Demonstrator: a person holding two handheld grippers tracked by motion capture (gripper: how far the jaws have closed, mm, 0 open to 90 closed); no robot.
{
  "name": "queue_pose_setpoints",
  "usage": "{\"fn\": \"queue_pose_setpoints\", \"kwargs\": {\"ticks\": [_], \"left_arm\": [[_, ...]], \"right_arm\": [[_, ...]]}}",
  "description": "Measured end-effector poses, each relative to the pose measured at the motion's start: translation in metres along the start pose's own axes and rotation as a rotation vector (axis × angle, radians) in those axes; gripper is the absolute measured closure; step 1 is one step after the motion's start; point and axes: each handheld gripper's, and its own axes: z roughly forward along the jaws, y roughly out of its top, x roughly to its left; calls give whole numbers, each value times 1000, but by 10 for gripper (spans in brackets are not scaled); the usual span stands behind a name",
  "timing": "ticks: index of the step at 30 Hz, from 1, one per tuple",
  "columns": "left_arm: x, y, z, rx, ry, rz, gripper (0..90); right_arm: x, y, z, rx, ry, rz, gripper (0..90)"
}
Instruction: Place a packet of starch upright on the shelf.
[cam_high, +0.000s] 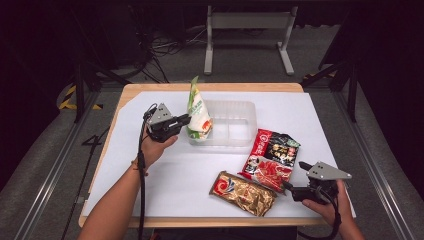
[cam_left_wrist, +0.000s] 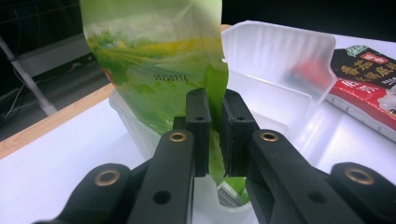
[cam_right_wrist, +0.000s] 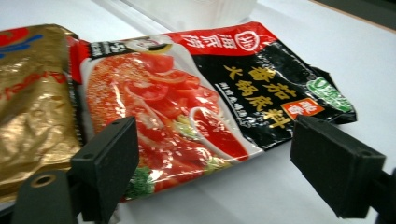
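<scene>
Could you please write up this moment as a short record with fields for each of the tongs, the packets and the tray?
left tongs: shut on the edge of the green pouch, holding it upright in the tray's left compartment
right tongs: open, low over the near end of the red-and-black packet, not gripping it
gold packet: lying flat on the white table sheet, beside the red-and-black packet
clear tray: two compartments, the right one empty
</scene>
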Motion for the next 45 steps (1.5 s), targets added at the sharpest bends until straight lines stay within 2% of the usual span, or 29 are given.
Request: {"fn": "queue_pose_setpoints", "kwargs": {"ticks": [1,6,10,13,15,19,26,28,32,35,39,40,42,44,45], "left_arm": [[0,0,1,0,2,4,845],[-2,0,5,4,-10,1,877],[-2,-1,5,26,-19,21,896],[0,-2,4,25,-33,6,899],[0,-3,4,29,-33,9,900],[-1,-3,2,34,-27,4,896],[-1,-7,-9,46,-13,32,819],[-2,-8,-13,49,-16,59,823],[-13,-12,-26,65,-1,129,801],[-19,-18,-35,74,-2,150,768],[-24,-27,-44,92,-22,155,736],[-25,-29,-47,94,-22,154,717],[-28,-34,-51,96,-37,143,702],[-31,-41,-56,116,-43,143,664],[-33,-43,-57,126,-40,144,650]], "right_arm": [[2,1,-2,1,18,-2,185],[8,5,-4,5,50,-12,186],[10,8,-9,4,96,-12,217],[11,11,-12,11,113,-34,218],[13,14,-15,6,134,-26,219],[19,17,-17,27,164,-50,227],[25,23,-22,25,155,-41,246],[29,24,-21,36,132,-54,262],[34,21,-21,54,149,-48,301],[38,16,-23,29,146,-24,326],[42,10,-22,25,140,-6,341],[44,7,-20,38,163,-6,342],[48,4,-19,59,162,-13,344],[53,2,-18,82,198,-17,356],[55,2,-17,92,199,-21,357]]}}
